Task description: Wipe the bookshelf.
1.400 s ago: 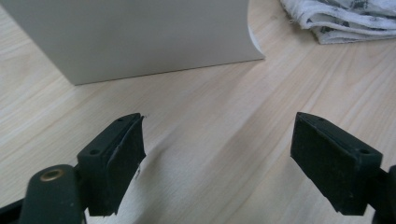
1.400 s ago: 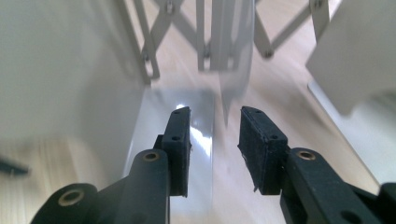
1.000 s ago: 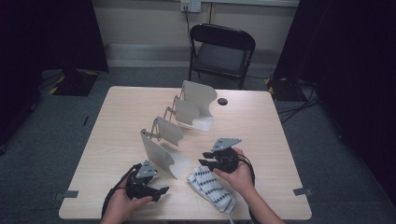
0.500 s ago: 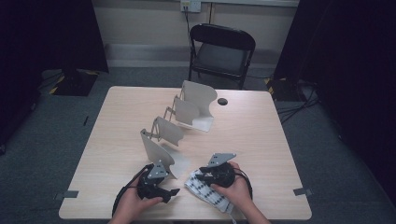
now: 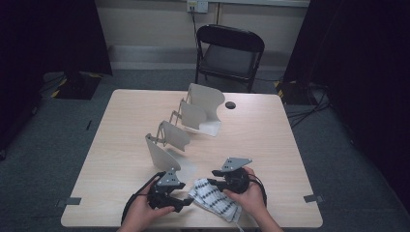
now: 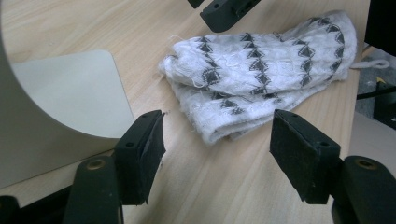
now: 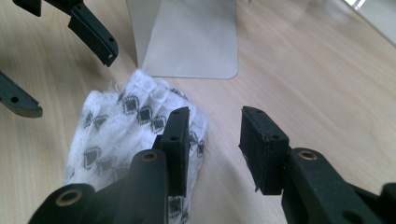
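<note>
**Getting a clean hold on the knit piece**

The white knitted cloth with rows of black diamonds [image 5: 215, 203] lies folded on the pale wooden table [image 5: 270, 140], near the front edge, at about 5 o'clock from the nearest leaf of the cream zigzag folding rack [image 5: 162, 153].

The left gripper [image 5: 186, 204] sits at the cloth's 9 o'clock. Its jaws have just been closing and stand at a middling width, with the cloth's folded corner just ahead of them but nothing pinched yet. The right gripper [image 5: 212, 184] hovers at the cloth's 12 o'clock, jaws fairly narrow and empty, one jaw over the knit's edge.

The step in hand looks like taking hold of the cloth from two sides. To do it well:

- Slide the left jaws farther onto the corner, low against the table, so that both layers go in.
- Keep clear of the rack's base plate [image 6: 70, 93], which lies just beside the left jaw.
- Bring the right jaws down over the edge before closing, since loose knit may slip out of a shallow bite.
</note>
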